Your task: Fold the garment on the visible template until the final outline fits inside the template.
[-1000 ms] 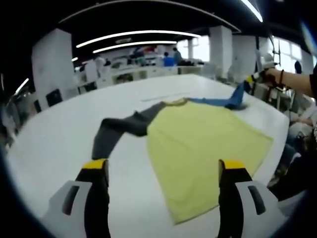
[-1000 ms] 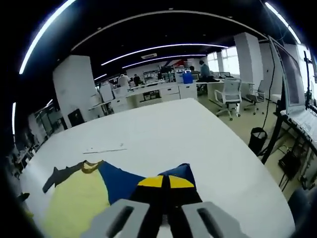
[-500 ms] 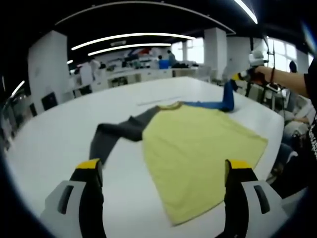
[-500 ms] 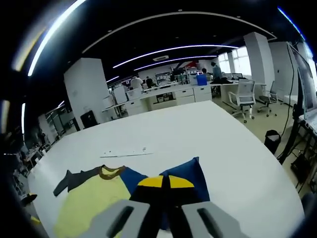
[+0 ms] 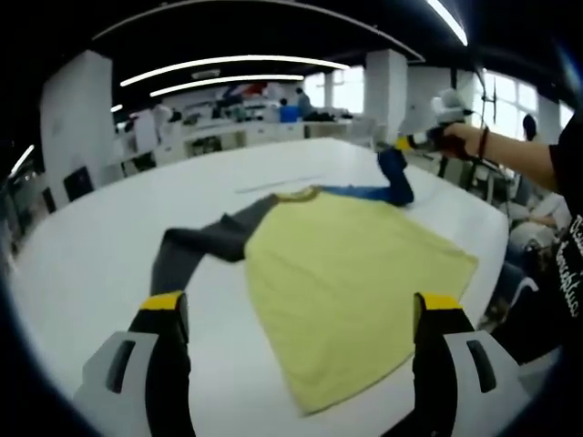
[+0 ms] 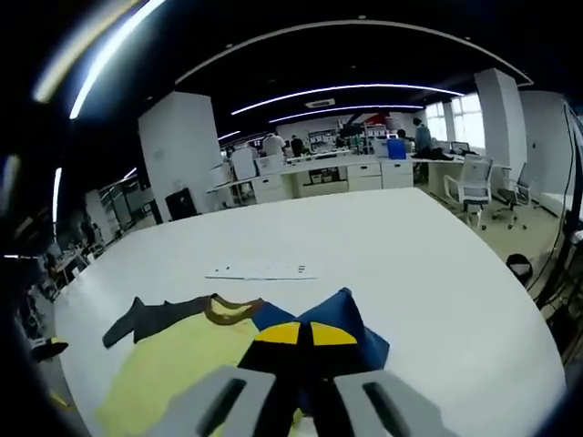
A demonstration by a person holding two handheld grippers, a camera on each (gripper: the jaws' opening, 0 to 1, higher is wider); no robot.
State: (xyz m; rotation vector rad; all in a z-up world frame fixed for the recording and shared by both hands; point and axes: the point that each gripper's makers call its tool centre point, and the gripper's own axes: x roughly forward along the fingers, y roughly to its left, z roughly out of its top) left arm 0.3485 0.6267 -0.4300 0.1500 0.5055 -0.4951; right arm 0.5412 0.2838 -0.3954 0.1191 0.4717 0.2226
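Flat yellow shirt (image 5: 351, 291), blue sleeve (image 6: 342, 328) lifted, grey sleeve (image 5: 196, 255) spread.

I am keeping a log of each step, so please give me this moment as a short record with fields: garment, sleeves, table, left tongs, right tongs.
garment: yellow shirt, lying flat on the table
sleeves: grey sleeve spread flat; blue sleeve lifted off the table
table: white table; a pale strip lies beyond the collar
left tongs: left tongs open, holding nothing, above the shirt's near edge
right tongs: right tongs shut on the blue sleeve
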